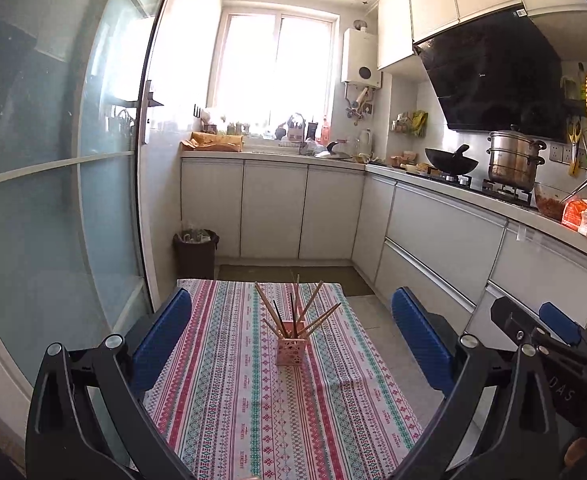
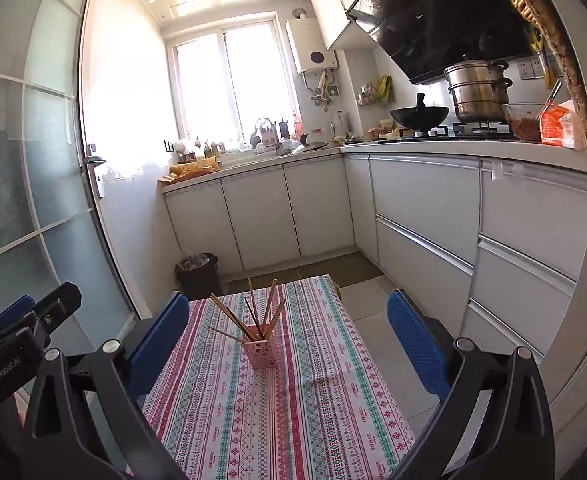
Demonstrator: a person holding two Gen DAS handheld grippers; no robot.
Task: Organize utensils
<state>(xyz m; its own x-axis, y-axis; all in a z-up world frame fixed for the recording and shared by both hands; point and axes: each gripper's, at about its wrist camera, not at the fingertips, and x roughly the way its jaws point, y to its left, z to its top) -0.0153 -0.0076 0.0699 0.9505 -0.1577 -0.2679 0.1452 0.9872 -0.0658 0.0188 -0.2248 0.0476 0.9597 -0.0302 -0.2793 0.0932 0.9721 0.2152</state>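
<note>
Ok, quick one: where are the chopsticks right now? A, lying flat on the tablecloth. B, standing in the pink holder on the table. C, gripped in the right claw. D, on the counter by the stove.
B: the chopsticks stand fanned out in the pink holder on the striped tablecloth, and both claws are open with nothing in them.

One pink holder (image 1: 291,350) at centre of striped tablecloth (image 1: 229,400); approx. nine chopsticks (image 1: 311,304) inside it. Beyond cloth: one bin (image 1: 195,252), one wok (image 1: 451,162), one steamer pot (image 1: 515,160).
</note>
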